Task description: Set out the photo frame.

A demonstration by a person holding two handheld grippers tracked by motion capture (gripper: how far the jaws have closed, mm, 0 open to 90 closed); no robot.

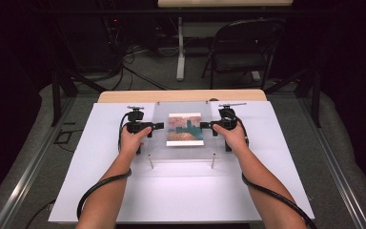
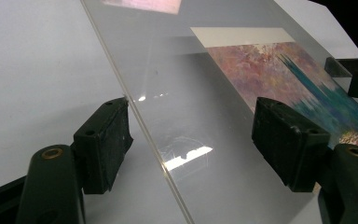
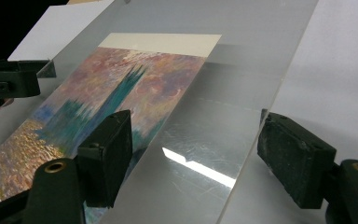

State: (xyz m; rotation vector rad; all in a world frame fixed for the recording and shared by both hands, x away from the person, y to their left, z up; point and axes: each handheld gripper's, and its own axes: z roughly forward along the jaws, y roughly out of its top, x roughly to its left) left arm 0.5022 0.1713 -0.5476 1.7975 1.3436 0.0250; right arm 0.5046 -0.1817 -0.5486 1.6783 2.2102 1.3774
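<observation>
A white board (image 1: 181,191) covers the table, and a clear sheet (image 1: 183,152) stands on posts at its centre, over a print (image 1: 185,129). The left gripper (image 1: 156,126), at the sheet's 9 o'clock edge, has jaws spread, one on each side of the edge. The right gripper (image 1: 205,125), at 3 o'clock, is likewise spread astride the opposite edge.

A clear acrylic sheet (image 1: 183,131) stands raised on thin metal posts (image 1: 213,161) above the white board (image 1: 181,191), covering the painted landscape print (image 1: 185,129) so nothing reaches it from above. Each gripper's spread jaws straddle a sheet edge. Bare board lies open near the person and along both sides
</observation>
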